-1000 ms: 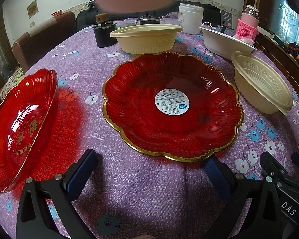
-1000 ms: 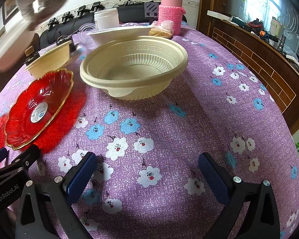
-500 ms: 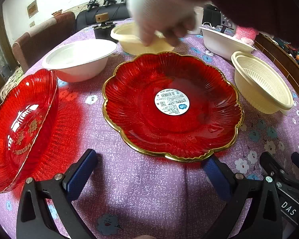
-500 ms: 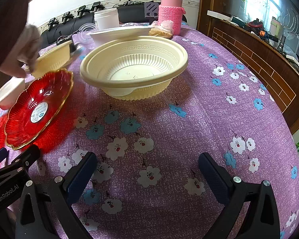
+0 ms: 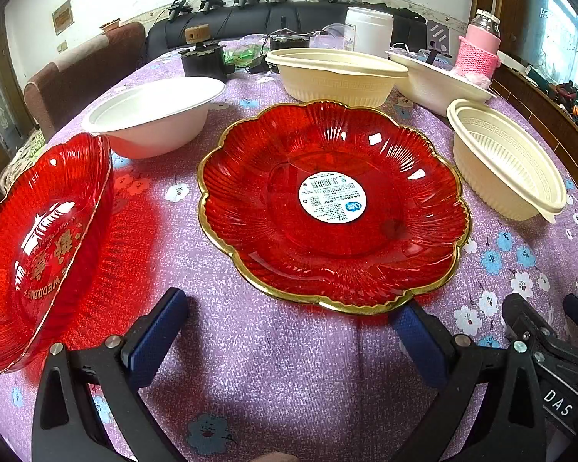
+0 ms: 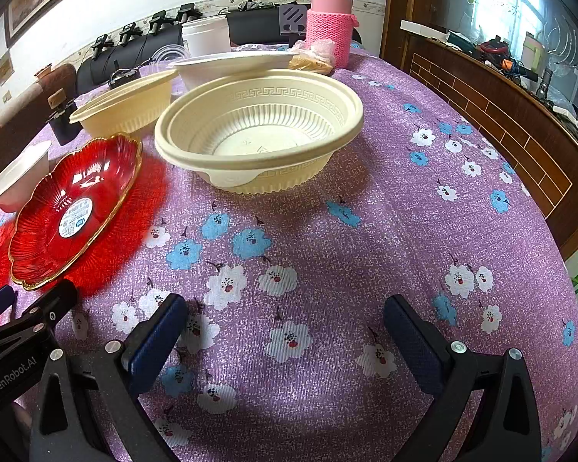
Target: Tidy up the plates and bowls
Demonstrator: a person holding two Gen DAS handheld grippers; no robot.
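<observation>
A red gold-rimmed plate with a round sticker lies just ahead of my left gripper, which is open and empty; it also shows in the right wrist view. A second red plate sits at the left. A white bowl stands behind them. A cream bowl stands ahead of my right gripper, which is open and empty. Another cream bowl and a white oval dish stand farther back.
A pink knit-sleeved bottle, a white jar and a black holder stand at the far side of the purple flowered tablecloth. A wooden ledge runs along the right. A sofa stands behind the table.
A gloved hand set the white bowl down at the back left, then withdrew out of view. Both grippers have stayed still.
</observation>
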